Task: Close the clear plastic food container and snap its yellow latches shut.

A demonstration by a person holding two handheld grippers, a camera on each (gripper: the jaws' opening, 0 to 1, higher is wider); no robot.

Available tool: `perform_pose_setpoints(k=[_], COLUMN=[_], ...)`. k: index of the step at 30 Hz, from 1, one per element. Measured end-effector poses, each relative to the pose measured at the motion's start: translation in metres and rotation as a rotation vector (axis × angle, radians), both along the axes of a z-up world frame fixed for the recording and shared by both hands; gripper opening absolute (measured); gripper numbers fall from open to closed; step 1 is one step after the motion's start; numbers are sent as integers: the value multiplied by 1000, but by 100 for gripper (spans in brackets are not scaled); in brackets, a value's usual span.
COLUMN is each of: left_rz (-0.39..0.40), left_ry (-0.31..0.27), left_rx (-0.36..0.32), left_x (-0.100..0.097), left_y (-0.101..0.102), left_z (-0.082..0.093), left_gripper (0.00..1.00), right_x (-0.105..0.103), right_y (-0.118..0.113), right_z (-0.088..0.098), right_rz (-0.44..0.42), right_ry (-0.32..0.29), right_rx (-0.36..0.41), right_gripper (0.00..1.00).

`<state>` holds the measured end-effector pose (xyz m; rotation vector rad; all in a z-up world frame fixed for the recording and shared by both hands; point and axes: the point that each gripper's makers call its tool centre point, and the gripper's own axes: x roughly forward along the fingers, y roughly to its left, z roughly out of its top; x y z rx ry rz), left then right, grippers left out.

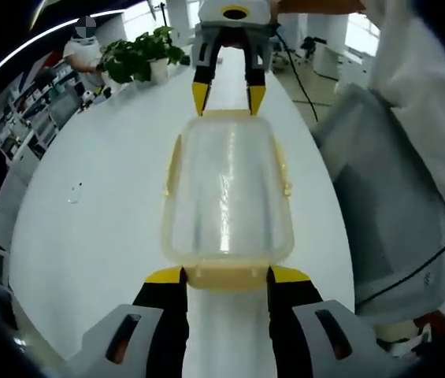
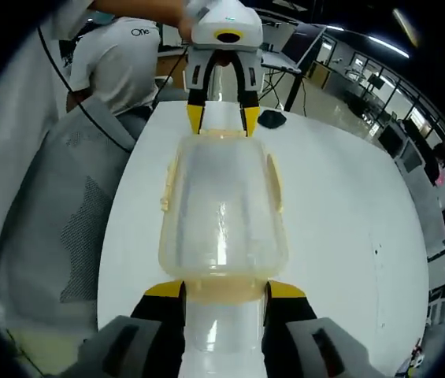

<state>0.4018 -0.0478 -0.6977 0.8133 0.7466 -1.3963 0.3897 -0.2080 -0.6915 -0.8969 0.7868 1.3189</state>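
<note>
White table (image 1: 88, 236) under the lidded container (image 1: 226, 197) — my left gripper (image 1: 226, 276) and right gripper (image 2: 216, 290) straddle opposite end latches (image 1: 226, 277), jaws spread. I'd press both evenly.

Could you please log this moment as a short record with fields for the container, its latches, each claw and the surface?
container: clear plastic food container, lid on, on white table
latches: yellow end latch between left claw's jaws; side latches sticking outward
left claw: open, at near end
right claw: open, at opposite end
background: potted plant
</note>
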Motion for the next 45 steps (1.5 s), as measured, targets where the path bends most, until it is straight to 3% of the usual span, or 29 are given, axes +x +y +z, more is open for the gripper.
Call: perform_pose_setpoints(k=[14, 26, 34, 45], left_rz=[-25, -37, -47, -42], left_ry=[2, 5, 6, 19], left_rx=[11, 46, 89, 110], left_x=[2, 8, 10, 13], left_y=[-61, -104, -111, -111], left_z=[-3, -22, -37, -44], left_gripper=[37, 37, 37, 37], right_x=[1, 6, 8, 12], right_y=[-64, -105, -111, -113], right_z=[-6, -22, -36, -50], right_rz=[-21, -26, -20, -18], right_ry=[-4, -3, 8, 25], right_rx=[-23, -28, -23, -25], right_gripper=[35, 35, 35, 36])
